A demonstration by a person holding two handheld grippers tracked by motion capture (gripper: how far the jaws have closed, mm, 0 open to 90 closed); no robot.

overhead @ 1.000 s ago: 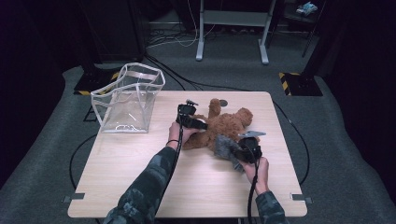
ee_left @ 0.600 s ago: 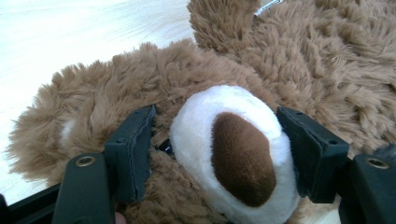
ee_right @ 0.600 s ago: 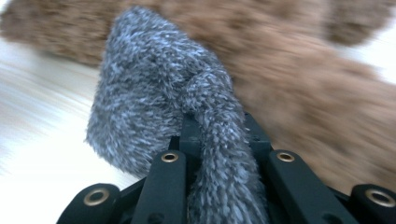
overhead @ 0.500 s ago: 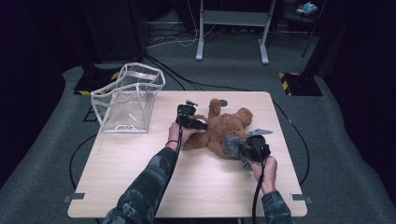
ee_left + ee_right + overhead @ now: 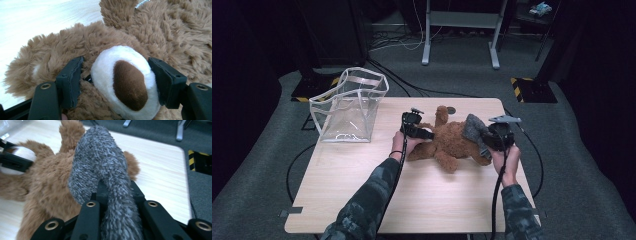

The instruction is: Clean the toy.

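Left gripper [image 5: 424, 134] clamps the teddy bear [image 5: 452, 142] snout; right gripper [image 5: 488, 142], at three o'clock, pinches its grey sock [image 5: 105, 167]

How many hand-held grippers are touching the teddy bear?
2. The left hand-held gripper clamps the teddy bear by its white muzzle; the right hand-held gripper pinches its grey fuzzy piece.
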